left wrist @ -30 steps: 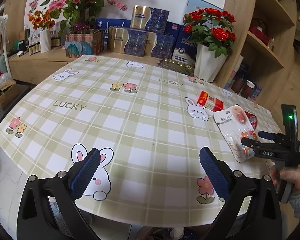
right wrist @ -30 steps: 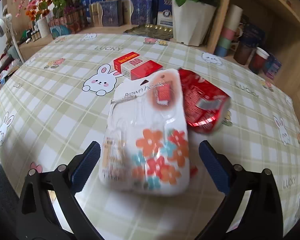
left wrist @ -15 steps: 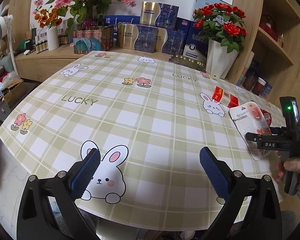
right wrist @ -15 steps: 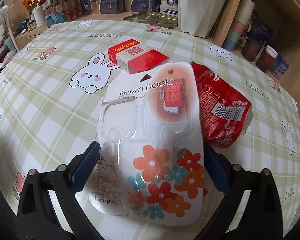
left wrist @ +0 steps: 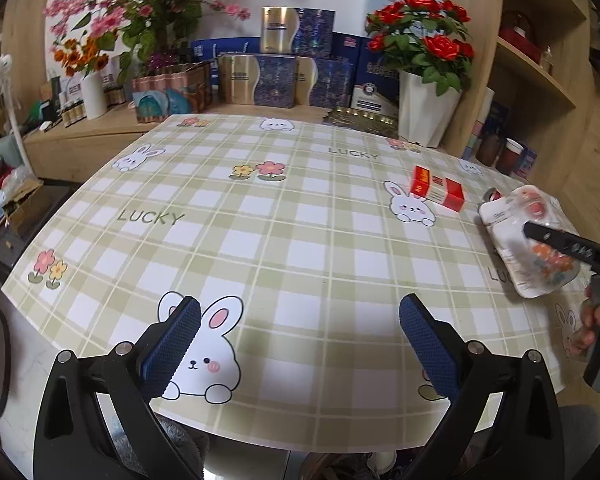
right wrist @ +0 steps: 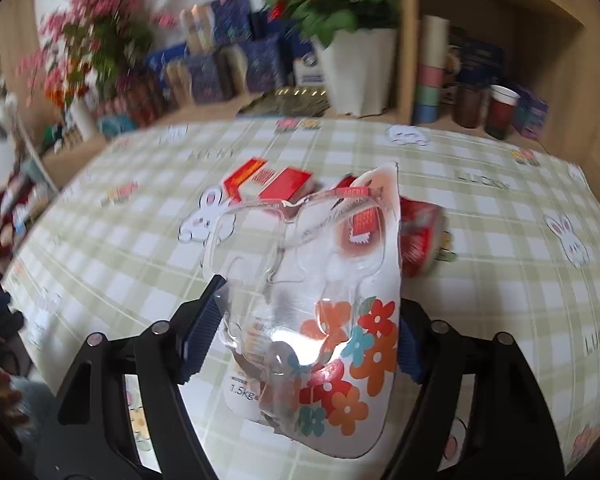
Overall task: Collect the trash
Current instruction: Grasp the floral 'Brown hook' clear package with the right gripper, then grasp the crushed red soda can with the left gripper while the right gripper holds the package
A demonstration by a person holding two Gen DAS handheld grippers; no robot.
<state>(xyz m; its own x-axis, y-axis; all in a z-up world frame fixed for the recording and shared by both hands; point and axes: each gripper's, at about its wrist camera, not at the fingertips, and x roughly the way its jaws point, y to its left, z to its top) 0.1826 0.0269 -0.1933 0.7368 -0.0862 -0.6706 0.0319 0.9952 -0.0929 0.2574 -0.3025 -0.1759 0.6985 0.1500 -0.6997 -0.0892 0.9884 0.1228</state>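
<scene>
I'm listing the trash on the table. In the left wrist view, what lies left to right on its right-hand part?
Red box → blister pack, clamped in the right tongs, whose jaws have just been closing on it.

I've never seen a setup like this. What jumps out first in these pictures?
The flowered blister pack grabs the eye first: the right gripper has just been closing its jaws on it and holds it tilted above the checked bunny tablecloth. Behind it lie a red-and-white box and a red wrapper, with red roses at the table's far edge.
</scene>
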